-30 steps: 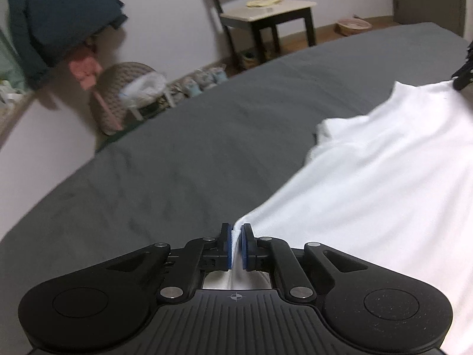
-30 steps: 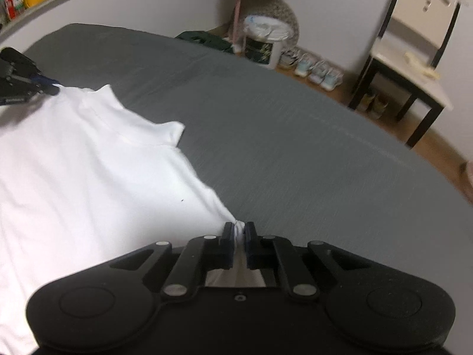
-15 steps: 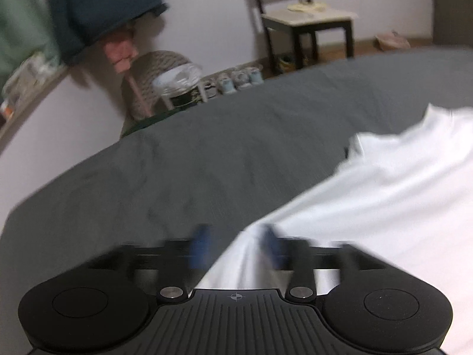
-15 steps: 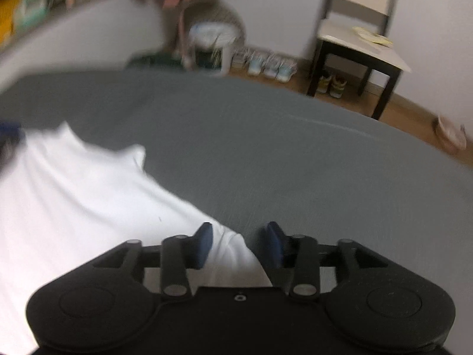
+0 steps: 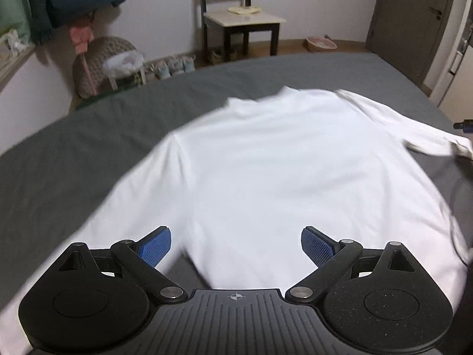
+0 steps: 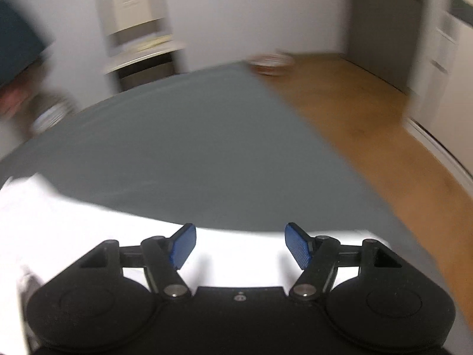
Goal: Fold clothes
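Note:
A white long-sleeved shirt (image 5: pixel 266 171) lies spread flat on the grey bed (image 5: pixel 88 148), collar at the far side, one sleeve reaching right. My left gripper (image 5: pixel 236 247) is open and empty above the shirt's near hem. My right gripper (image 6: pixel 240 244) is open and empty over a white sleeve or edge of the shirt (image 6: pixel 88 236); this view is blurred by motion. A small blue part of the right gripper shows at the right edge of the left wrist view (image 5: pixel 465 125).
A dark chair with a pale seat (image 5: pixel 242 20) stands beyond the bed by the wall. A woven basket (image 5: pixel 103 62) and shoes (image 5: pixel 171 65) are on the floor at the left. A door (image 5: pixel 414 20) is at the right. Wooden floor (image 6: pixel 369 112) lies past the bed's right edge.
Both grippers were shut on the shirt's corners one second ago; both have opened and let go. The shirt now lies flat, and both cameras have swung to new headings.

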### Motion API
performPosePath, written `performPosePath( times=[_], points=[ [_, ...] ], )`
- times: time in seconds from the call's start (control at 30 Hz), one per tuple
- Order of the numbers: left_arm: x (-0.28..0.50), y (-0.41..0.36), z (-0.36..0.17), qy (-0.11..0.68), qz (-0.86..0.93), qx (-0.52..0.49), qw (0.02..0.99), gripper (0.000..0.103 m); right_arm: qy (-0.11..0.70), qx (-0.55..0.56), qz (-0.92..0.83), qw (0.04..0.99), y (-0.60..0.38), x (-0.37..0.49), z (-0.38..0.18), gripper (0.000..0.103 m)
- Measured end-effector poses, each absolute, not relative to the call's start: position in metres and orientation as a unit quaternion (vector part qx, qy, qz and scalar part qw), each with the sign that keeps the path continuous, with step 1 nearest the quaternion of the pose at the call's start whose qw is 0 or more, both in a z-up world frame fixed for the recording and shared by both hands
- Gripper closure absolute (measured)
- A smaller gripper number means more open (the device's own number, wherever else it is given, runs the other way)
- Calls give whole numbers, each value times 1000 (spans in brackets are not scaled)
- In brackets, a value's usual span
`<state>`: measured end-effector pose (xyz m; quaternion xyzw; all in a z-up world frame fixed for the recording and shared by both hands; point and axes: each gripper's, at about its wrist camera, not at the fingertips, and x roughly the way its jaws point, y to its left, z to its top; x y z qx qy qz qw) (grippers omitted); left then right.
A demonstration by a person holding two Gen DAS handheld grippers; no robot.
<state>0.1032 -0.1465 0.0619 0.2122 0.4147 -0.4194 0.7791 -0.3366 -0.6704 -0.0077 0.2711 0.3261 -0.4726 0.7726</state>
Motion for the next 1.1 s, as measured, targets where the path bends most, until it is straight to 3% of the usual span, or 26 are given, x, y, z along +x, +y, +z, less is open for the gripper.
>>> performPosePath(
  times=[0.27,0.47,0.53,0.63,0.67,0.77,0.93,0.97,1.03,1.07,1.1],
  points=[
    [49,-106,98,453,-390,144,789,8,224,487,-504,677,-682,-448,-40,42],
    [20,-103,106,450,-399,107,792,8,227,507,-494,669,-678,-445,-53,45],
    [14,-103,105,450,-400,83,794,8,216,511,-499,665,-676,-443,-55,49],
    [9,-103,98,456,-398,50,794,8,192,533,-521,638,-662,-463,-57,68],
    [7,-100,94,463,-397,42,791,8,178,548,-529,624,-659,-468,-57,68],
    [3,-93,83,481,-395,27,782,8,133,587,-515,611,-654,-476,-62,56],
    [-3,-80,72,491,-389,22,780,8,91,594,-530,598,-654,-472,-68,56],
    [-2,-78,71,492,-387,15,779,8,81,592,-531,600,-656,-472,-69,58],
    [-2,-73,70,495,-387,8,778,8,67,590,-537,599,-660,-470,-74,77],
    [-2,-70,69,495,-387,4,778,8,62,591,-541,595,-661,-469,-76,97],
    [-2,-69,71,492,-388,2,779,8,54,591,-545,592,-658,-468,-74,97]
  ],
)
